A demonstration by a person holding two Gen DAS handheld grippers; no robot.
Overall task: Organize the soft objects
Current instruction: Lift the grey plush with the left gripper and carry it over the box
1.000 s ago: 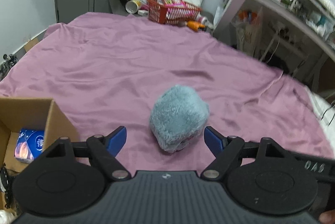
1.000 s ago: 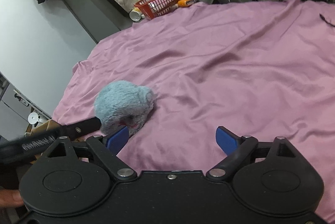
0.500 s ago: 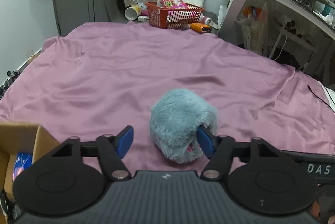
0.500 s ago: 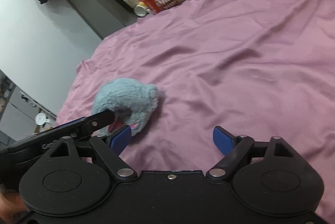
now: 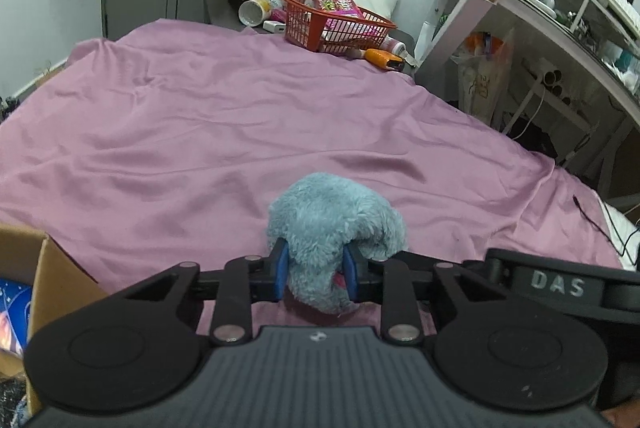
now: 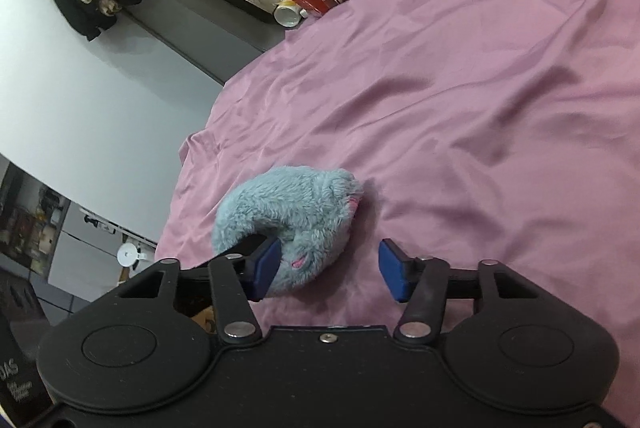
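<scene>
Far left in the left wrist view, a cardboard box [image 5: 48, 268] is seen at the near edge of the bed, with something blue printed tucked inside it, can't really be made out. Next to that, the pink bedsheet [image 5: 200, 131] is spread wide and pretty wrinkled. Near the middle, the fuzzy blue plush toy [image 5: 332, 224] is pinched by the left gripper [image 5: 315, 271], its blue pads [image 5: 282, 268] drawn in tight and sunk into the fur on both sides, so the toy is squeezed narrow there. A bit of pink is visible on the toy's underside. The toy is sat on the near part of the sheet, right by the box side. In the right wrist view, the right gripper [image 6: 328, 274] is held just to the right of the toy with its jaws spread wide, nothing gripped, only its left pad close beside the fur. Far off at the back, a red basket [image 5: 336, 27] full of packets is parked by the wall
</scene>
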